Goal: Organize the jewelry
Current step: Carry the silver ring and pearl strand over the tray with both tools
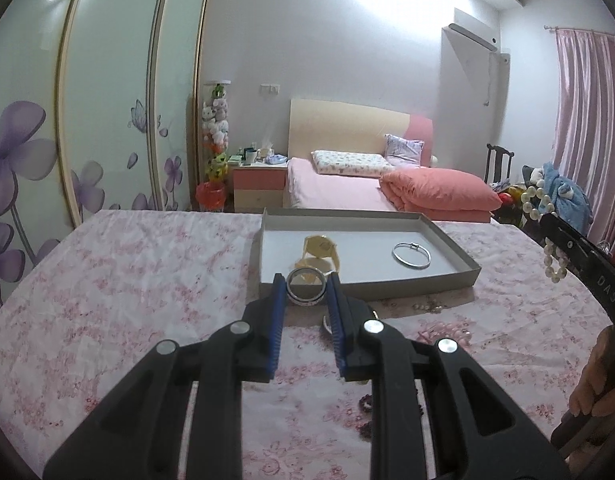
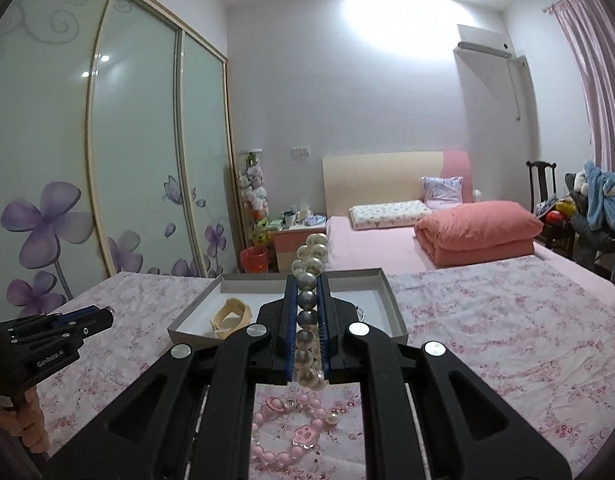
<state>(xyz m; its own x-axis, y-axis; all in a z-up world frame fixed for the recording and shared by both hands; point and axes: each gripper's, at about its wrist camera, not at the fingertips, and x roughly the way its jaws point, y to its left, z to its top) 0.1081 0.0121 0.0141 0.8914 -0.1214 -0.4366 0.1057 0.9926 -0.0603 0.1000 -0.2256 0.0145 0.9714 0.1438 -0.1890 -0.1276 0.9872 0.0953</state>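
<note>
Left wrist view. My left claw (image 1: pixel 306 280) pinches a dark ring-shaped bangle (image 1: pixel 305 286) between its blue pads, held upright just short of the near wall of the grey tray (image 1: pixel 367 282); judged: carried edge-on so it clears the wall on the way in. Beyond the claw, inside the tray, lie a cream watch (image 1: pixel 321 254) and, to the right of it, a silver bangle (image 1: pixel 411 255). Far right, my right claw's body (image 1: pixel 579 256) hangs with pearls (image 1: pixel 555 268) draped from it.

Right wrist view. My right claw (image 2: pixel 307 286) is clamped on a pearl bracelet (image 2: pixel 307 300), beads running along the gap and standing up past the tips, above the tray's near edge (image 2: pixel 395 320). Only this view shows a pink bead bracelet (image 2: pixel 291 432) under the claw on the floral desk cloth (image 2: pixel 507 340), not yet sorted. The silver bangle is nearly hidden here; the left claw (image 2: pixel 107 314) sits low left, its jaws unreadable from this side.
</note>
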